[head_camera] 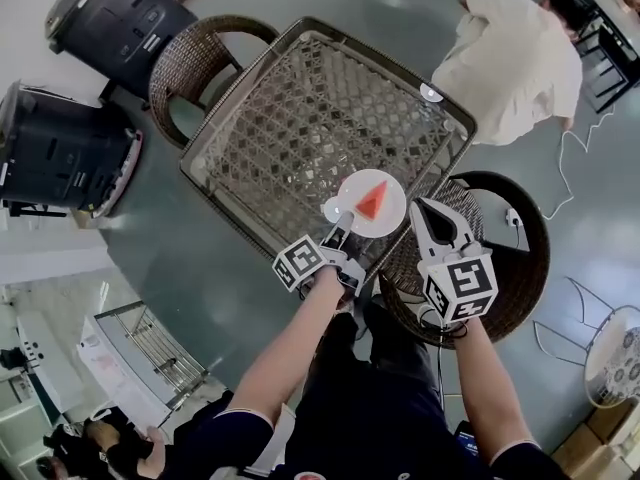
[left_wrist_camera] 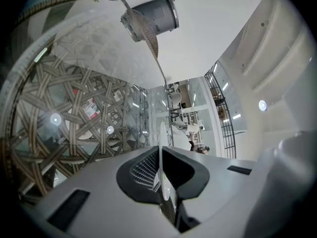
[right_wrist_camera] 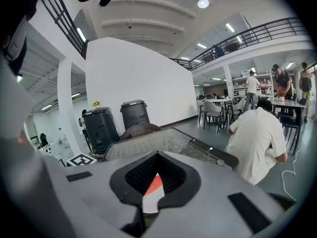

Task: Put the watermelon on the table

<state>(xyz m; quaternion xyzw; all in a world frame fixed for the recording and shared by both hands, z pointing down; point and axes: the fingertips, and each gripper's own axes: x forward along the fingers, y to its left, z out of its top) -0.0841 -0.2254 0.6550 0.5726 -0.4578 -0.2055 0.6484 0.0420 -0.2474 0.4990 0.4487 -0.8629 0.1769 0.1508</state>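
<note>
A red wedge of watermelon (head_camera: 372, 201) lies on a white plate (head_camera: 388, 182) over the near edge of the glass-topped wicker table (head_camera: 300, 108). My left gripper (head_camera: 338, 230) is shut on the plate's near-left rim; in the left gripper view the plate (left_wrist_camera: 162, 148) stands edge-on, pinched in the gripper (left_wrist_camera: 161, 182). My right gripper (head_camera: 421, 208) meets the plate's right rim. In the right gripper view the watermelon (right_wrist_camera: 154, 185) and the white plate (right_wrist_camera: 147, 205) fill the gap of the shut gripper (right_wrist_camera: 148, 202).
One wicker chair (head_camera: 195, 68) stands at the table's far left, another (head_camera: 505, 258) under my right arm. Two dark bins (head_camera: 120, 18) (head_camera: 55, 148) are at the left. A person in white (head_camera: 520, 63) crouches beyond the table's right corner. A wire rack (head_camera: 150, 353) stands lower left.
</note>
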